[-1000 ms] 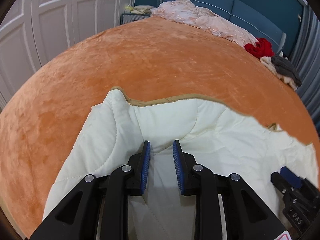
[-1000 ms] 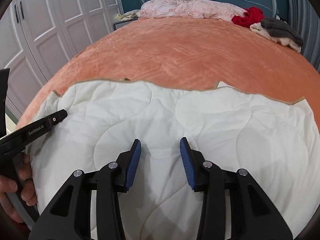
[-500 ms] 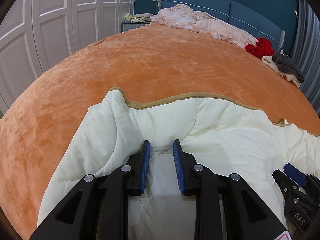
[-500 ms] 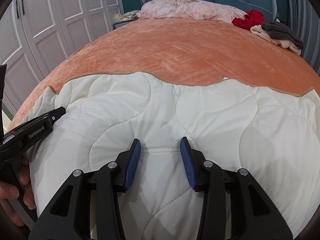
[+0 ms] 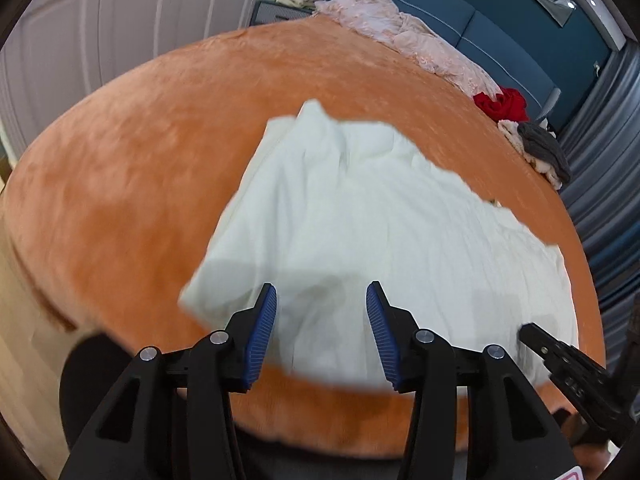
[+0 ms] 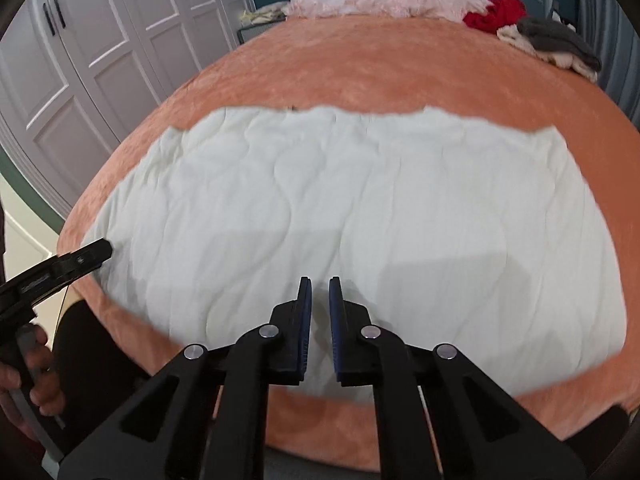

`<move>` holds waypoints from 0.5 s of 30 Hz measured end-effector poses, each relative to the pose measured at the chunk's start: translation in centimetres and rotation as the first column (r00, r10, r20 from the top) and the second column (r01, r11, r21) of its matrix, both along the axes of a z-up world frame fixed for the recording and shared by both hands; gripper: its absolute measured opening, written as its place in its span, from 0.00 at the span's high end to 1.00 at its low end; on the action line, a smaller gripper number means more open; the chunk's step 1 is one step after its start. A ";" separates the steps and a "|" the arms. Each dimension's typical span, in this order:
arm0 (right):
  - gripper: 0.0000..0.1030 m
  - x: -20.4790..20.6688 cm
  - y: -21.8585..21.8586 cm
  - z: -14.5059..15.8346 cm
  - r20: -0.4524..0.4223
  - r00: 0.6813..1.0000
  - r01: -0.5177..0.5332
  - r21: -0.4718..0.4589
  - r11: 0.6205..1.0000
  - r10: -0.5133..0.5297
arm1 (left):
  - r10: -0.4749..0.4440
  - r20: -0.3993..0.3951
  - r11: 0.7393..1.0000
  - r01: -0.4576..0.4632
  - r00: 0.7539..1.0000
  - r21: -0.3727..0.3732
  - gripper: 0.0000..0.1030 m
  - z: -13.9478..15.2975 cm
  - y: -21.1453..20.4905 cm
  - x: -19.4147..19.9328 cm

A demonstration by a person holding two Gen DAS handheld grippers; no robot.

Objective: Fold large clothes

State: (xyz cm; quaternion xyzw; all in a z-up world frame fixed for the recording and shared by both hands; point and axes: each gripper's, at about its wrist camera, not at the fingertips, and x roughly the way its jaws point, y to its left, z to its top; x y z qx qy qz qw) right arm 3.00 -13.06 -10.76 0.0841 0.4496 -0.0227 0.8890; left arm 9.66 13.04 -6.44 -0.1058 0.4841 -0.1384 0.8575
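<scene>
Cream quilted fabric (image 6: pixel 352 216) is lying spread flat on the orange bedspread (image 6: pixel 360 76). Nothing is being gripped: the left gripper (image 5: pixel 321 312) jaws are opening above its near edge, while the right gripper (image 6: pixel 320 300) is being held nearly closed, empty.

Black gripper (image 5: pixel 321 324), ribbed blue pads (image 5: pixel 262 336).
</scene>
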 end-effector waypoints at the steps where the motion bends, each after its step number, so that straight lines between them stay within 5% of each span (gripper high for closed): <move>1: 0.92 -0.2 0.0 -0.2 -0.006 1.000 -0.004 0.001 1.000 0.004 | -0.005 -0.007 1.000 0.005 1.000 -0.002 0.55 0.1 0.0 -0.8; 10: 0.92 -1.1 -0.5 -0.6 -0.006 0.999 0.035 0.050 0.998 -0.035 | -0.114 0.024 0.993 0.114 0.993 0.004 0.55 0.8 -6.1 -2.3; 15: 0.92 0.7 -0.9 -0.7 -0.027 0.999 0.049 0.032 0.998 -0.048 | -0.114 0.004 0.989 0.113 0.993 0.093 0.55 -1.1 -9.2 -0.8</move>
